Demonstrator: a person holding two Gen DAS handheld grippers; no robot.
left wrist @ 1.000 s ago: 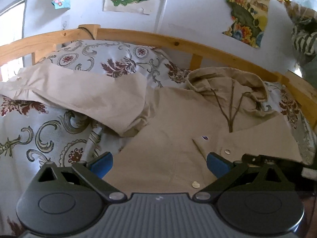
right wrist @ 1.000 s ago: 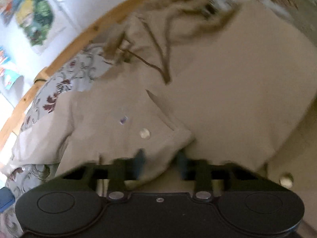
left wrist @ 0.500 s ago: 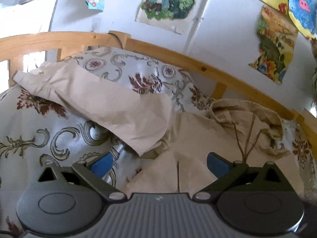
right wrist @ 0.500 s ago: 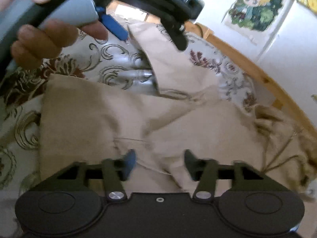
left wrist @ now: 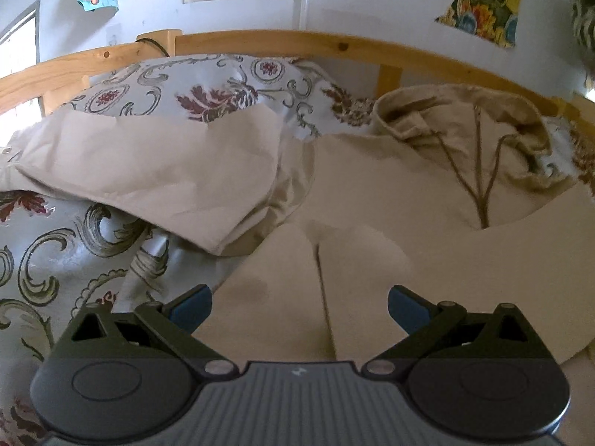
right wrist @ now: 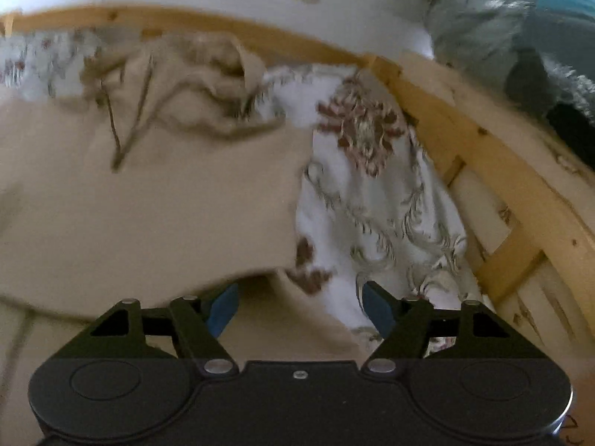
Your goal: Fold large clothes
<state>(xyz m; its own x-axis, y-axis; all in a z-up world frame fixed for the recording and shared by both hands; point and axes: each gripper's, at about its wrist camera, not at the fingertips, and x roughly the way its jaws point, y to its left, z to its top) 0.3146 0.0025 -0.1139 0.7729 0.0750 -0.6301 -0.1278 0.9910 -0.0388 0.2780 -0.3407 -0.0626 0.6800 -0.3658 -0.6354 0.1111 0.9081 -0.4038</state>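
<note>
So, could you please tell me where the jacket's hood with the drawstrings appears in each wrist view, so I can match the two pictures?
Left wrist view: the hood lies upper right, just below the wooden rail, its drawstrings running down towards the middle.
Right wrist view: the hood sits upper left, blurred, again just under the rail.
Shared landmark: the wooden bed rail, curving across the top of both pictures behind the hood.

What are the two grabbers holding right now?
Nothing. The left gripper and right gripper are both open above the beige hooded jacket.
</note>
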